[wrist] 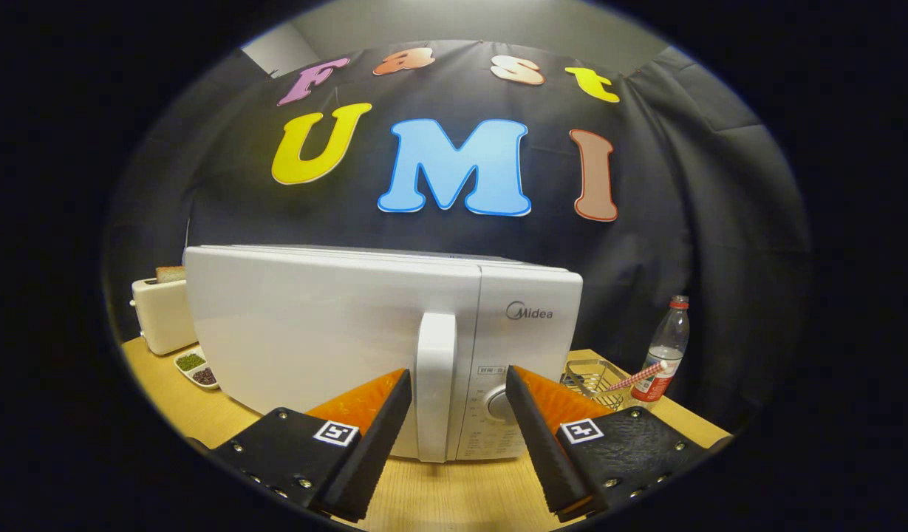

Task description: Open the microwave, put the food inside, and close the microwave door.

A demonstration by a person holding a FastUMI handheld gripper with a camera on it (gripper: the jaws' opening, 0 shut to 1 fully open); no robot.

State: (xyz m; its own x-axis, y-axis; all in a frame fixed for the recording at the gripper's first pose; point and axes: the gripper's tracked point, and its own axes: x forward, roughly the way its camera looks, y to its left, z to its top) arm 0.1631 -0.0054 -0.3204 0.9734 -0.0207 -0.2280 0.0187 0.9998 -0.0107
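A white microwave point(383, 332) stands on a wooden table point(454, 495), its door closed and its upright handle point(436, 384) facing the camera. The handle lies just ahead of the gripper point(457, 384), in line with the gap between the two fingers, which are spread wide apart and pinch nothing. Right of the handle the control panel with a round dial point(498, 405) is partly covered by the right finger point(535, 428).

Behind the microwave's left end a pale toaster point(162, 314) stands with a slice of bread point(171, 274) poking out of the top; its right side is hidden by the oven. Just in front of it, a small white divided dish point(195, 367) holds something green in one half and something dark in the other, too small to make out. To the right of the microwave a wire basket point(594, 380) sits on the table, its lower part cut off by the right finger. Beside it stands a clear plastic bottle point(664, 351) with a red cap, and a red-and-white striped stick point(637, 378) leans across its front toward the basket. No food for the oven can be singled out with certainty.
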